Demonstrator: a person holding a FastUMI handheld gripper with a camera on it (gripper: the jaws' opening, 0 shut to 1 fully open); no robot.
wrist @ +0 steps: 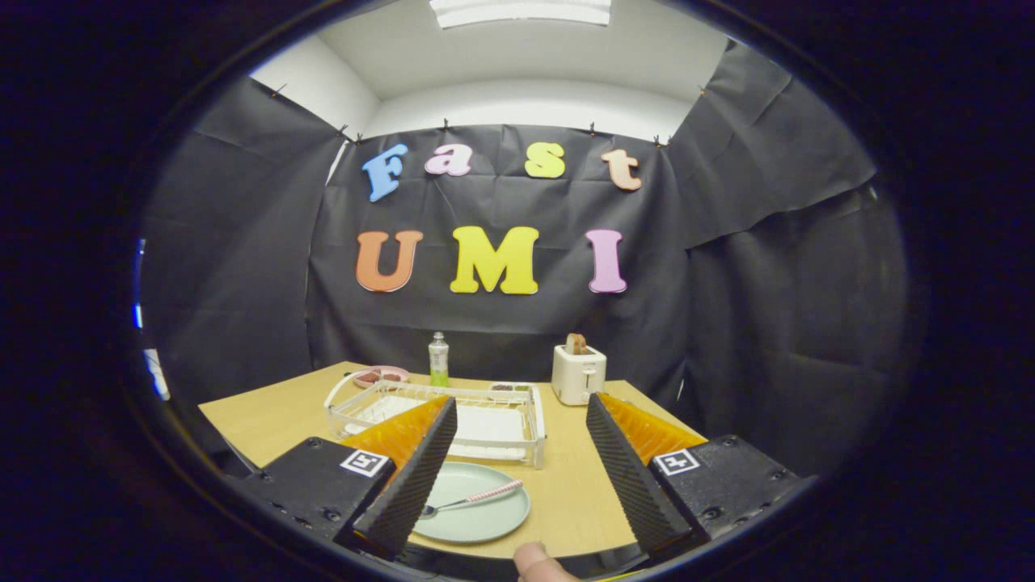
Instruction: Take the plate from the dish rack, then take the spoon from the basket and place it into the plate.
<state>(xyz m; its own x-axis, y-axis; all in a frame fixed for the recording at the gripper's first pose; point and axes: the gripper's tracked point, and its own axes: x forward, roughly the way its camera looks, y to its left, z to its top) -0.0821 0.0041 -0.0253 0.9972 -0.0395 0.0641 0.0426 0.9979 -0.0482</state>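
Your fingertip [535,562] shows at six o'clock, below the hand-held gripper [517,408], which you hold level above the table [566,493], fingers spread wide and gripping nothing. The plate [473,501] lies by the left finger at seven o'clock with the spoon [473,499] in it, the dish rack [485,416] just beyond.

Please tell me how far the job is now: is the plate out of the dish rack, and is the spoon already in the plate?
Both steps look done. The plate lies flat on the table in front of the dish rack, and the spoon rests in it. The gripper is open, holding nothing, its fingers apart above the plate. A fingertip shows below. Nothing seems left to do.
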